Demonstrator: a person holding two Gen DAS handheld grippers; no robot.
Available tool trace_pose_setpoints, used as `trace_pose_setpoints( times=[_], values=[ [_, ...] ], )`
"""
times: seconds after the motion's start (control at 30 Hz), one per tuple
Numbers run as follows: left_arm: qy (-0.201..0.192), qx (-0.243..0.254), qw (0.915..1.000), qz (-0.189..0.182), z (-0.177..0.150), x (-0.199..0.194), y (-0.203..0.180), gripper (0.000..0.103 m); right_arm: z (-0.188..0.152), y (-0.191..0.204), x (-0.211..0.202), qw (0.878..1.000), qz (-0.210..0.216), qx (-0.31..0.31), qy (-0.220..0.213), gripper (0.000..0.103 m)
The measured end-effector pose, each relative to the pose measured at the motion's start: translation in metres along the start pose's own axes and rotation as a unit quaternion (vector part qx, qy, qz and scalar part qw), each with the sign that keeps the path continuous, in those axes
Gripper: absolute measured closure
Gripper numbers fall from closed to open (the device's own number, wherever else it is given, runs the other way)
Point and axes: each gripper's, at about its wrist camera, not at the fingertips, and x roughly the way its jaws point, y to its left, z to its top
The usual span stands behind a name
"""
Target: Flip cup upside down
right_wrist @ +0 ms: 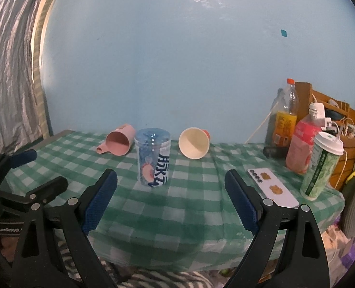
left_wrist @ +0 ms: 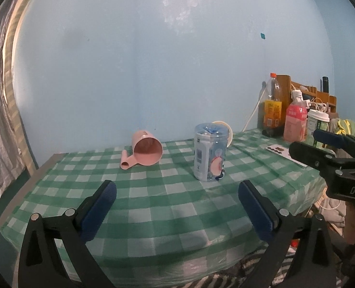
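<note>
My left gripper [left_wrist: 177,199] and my right gripper [right_wrist: 171,189] are both wide open and hold nothing, above the checked table [right_wrist: 189,206]; the pink cup [left_wrist: 147,152] lies on its side.

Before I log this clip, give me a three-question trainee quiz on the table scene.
1. True or false: the pink cup stands upright.
2. Which lies on its side with the mouth towards the camera, right of the clear blue cup? A) cream cup B) phone C) lidded drink
3. Fill in: the left tool and right tool are both ____ and hold nothing.

Key: 1 false, it lies on its side; 2 A; 3 open.
</note>
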Motion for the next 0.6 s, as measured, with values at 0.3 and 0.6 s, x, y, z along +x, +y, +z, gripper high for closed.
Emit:
trace_pose_setpoints(
  times=[0.3, 0.6],
  values=[
    [-0.011, 0.014, 0.9998, 0.0, -0.006, 0.003, -0.002, 0.001, -0.011, 0.004, 0.007, 1.0, -0.005, -0.006, 0.015, 0.013],
    [-0.002, -0.003, 1.0, 0.005, -0.007, 0.008, 0.005, 0.0, -0.012, 0.004, 0.007, 1.0, -0.003, -0.007, 0.017, 0.013]
  ],
)
